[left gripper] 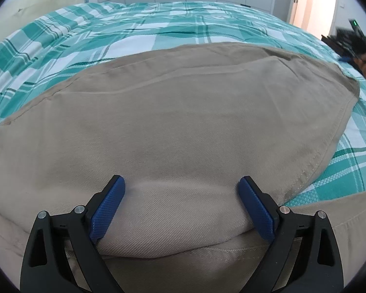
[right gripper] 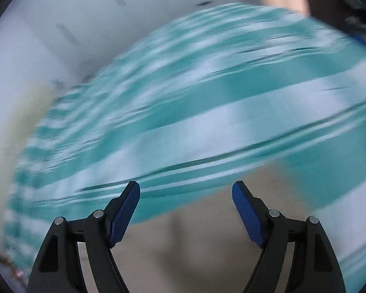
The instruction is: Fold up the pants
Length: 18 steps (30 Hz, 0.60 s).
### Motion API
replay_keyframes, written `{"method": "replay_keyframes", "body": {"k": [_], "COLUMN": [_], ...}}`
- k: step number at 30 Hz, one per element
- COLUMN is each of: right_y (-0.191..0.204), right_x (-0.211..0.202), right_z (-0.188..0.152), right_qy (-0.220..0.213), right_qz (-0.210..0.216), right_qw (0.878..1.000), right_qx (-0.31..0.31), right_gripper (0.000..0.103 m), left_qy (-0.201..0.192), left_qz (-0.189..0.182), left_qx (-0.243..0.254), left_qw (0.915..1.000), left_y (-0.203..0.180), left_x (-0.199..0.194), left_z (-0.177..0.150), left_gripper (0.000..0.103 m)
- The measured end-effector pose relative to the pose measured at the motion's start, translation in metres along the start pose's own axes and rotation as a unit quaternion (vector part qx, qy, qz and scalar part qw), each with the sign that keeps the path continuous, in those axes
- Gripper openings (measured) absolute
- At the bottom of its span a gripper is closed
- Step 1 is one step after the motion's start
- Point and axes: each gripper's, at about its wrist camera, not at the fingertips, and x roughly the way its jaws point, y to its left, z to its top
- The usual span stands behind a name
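Left gripper (left gripper: 180, 183) stands wide over the tan pants (left gripper: 173, 122), blue pads apart, nothing pinched; cloth fills the middle and lower frame, spread on the teal checked bedspread (left gripper: 134, 31). Right gripper (right gripper: 186, 188) is spread too, gripping nothing, in a blurred view: pants (right gripper: 195, 244) at lower centre beneath its fingers, bedspread (right gripper: 207, 97) above.

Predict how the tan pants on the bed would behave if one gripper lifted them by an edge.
The pants would probably droop, since they lie creased over the checked bedspread. The twill weave suggests good grip. Stacked layers would likely slide apart.
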Motion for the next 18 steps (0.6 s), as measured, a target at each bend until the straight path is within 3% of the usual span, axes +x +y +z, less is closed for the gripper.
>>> {"method": "replay_keyframes", "body": {"k": [3,6,7,8,10,12,15,18], "right_y": [-0.036,-0.031,-0.033,-0.028,-0.019,-0.006,0.022,0.029], "right_x": [0.005,0.028,0.03,0.034,0.026,0.004,-0.06,-0.145], "right_z": [0.009,-0.001,-0.005,-0.007,-0.019,-0.028,-0.059,-0.113], "right_qy": [0.027,0.066,0.075,0.075,0.05,0.009,-0.051,-0.088], "right_qz": [-0.043,-0.068,-0.092,-0.115,-0.132,-0.139,-0.095,-0.041], "right_qw": [0.998,0.995,0.991,0.987,0.982,0.977,0.961,0.944], "right_qx": [0.024,-0.03,-0.059,-0.087,-0.127,-0.16,-0.254,-0.314], "right_gripper": [0.078,0.073,0.061,0.037,0.005,0.005,0.005,0.004], "left_qy": [-0.001,-0.001,-0.001,-0.001,0.0,0.0,-0.001,-0.001], "left_qz": [0.002,0.003,0.004,0.004,0.005,0.005,0.005,0.005], "left_qx": [0.001,0.001,0.001,0.001,0.001,0.0,-0.001,-0.001], "left_qw": [1.0,1.0,1.0,1.0,1.0,1.0,1.0,1.0], "left_y": [-0.001,-0.001,-0.001,-0.001,0.0,0.0,0.001,0.001], "left_x": [0.0,0.001,0.001,0.001,0.002,0.003,0.004,0.004], "left_z": [0.0,0.0,0.0,0.0,0.0,0.001,0.001,0.001], "left_gripper": [0.095,0.096,0.096,0.096,0.097,0.097,0.097,0.097]}}
